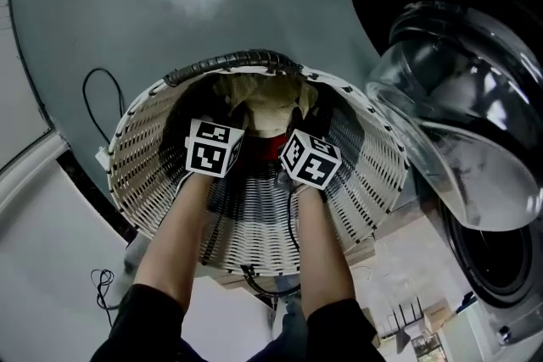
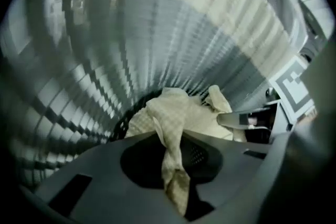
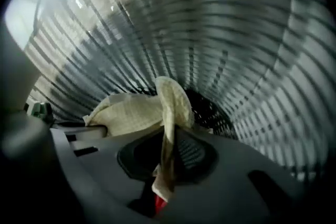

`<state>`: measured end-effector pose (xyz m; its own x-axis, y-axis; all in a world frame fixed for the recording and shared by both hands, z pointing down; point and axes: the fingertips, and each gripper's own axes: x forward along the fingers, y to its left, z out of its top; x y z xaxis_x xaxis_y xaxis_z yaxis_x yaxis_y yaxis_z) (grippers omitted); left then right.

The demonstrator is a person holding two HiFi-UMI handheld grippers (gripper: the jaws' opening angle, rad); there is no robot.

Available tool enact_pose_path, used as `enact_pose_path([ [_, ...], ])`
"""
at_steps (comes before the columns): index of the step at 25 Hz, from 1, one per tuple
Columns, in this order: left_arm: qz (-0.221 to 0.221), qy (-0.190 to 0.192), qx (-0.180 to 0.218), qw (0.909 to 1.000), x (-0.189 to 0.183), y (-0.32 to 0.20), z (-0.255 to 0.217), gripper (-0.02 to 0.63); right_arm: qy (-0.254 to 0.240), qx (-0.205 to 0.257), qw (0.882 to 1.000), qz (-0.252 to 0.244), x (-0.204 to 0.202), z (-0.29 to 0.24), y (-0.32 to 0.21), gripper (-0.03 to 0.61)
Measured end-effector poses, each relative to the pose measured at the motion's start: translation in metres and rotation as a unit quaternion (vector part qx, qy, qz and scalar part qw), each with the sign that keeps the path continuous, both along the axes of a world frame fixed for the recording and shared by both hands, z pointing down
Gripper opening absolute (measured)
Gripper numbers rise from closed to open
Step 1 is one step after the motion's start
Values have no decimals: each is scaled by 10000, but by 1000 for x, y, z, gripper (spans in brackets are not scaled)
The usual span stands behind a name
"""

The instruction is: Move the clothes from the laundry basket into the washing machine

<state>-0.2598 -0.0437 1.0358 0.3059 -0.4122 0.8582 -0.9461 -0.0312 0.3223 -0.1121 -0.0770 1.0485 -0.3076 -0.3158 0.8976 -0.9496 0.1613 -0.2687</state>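
Note:
A white-and-black wicker laundry basket (image 1: 136, 140) stands below me, holding a cream checked cloth (image 1: 267, 102) and something red (image 1: 265, 147) beneath it. Both grippers reach down into the basket side by side. My left gripper (image 2: 173, 165) is shut on a twisted fold of the cream cloth (image 2: 173, 113), which trails back to the basket bottom. My right gripper (image 3: 167, 165) is shut on another fold of the same cream cloth (image 3: 136, 113), with a scrap of red (image 3: 160, 206) showing under its jaws. In the head view the marker cubes hide the left gripper (image 1: 231, 121) and the right gripper (image 1: 297, 130).
The washing machine stands at the right with its glass door (image 1: 458, 123) swung open and the dark drum opening (image 1: 501, 258) below it. A black cable (image 1: 102, 89) lies on the grey floor left of the basket. The basket walls (image 2: 105, 60) close in around both grippers.

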Motion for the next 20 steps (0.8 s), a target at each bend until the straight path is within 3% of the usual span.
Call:
enact_pose_path([
  [7, 1, 208, 496, 9985, 8, -13, -85, 61, -271, 357, 9990, 82, -10, -83, -11, 38],
  [20, -31, 59, 1448, 9894, -4, -9, -280, 61, -879, 1274, 9879, -56, -29, -275, -13, 38],
])
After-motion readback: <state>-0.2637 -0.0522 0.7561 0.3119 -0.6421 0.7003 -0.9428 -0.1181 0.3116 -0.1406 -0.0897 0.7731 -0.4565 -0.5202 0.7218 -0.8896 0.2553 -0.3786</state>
